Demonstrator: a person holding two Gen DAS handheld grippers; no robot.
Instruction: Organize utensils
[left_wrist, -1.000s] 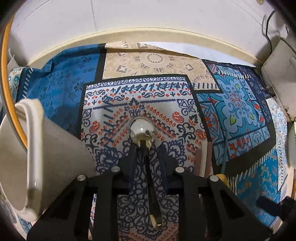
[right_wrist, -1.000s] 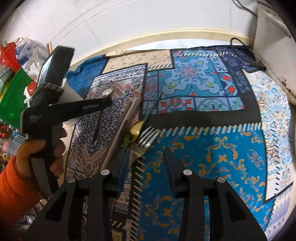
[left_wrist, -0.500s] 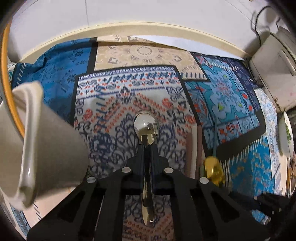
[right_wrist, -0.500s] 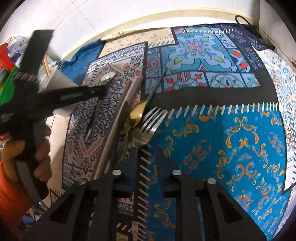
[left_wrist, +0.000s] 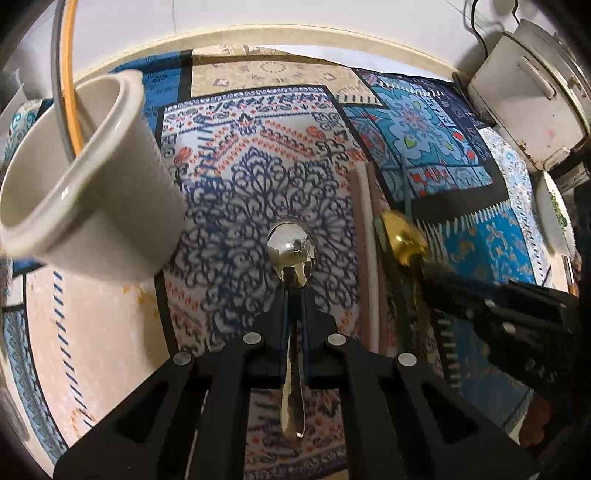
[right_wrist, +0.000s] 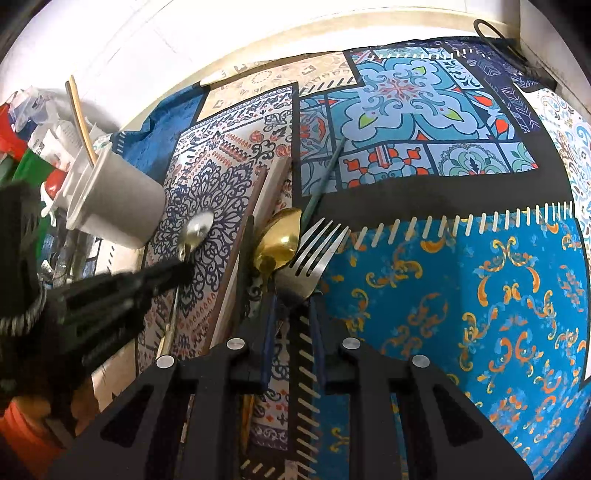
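Though blurred, glossy round-bowled spoon (left_wrist: 291, 249), seemingly steel.

no readable text, labels, brands or numbers anywhere

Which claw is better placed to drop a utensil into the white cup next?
Left, probably. The left claw is shut on the silver spoon, and the white cup stands close beside it. The right claw grips the fork farther away.

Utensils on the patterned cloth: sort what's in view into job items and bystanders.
For the job:
silver spoon
fork
gold spoon
chopsticks
white cup

Just lying about:
patterned cloth
white appliance
clutter behind the cup
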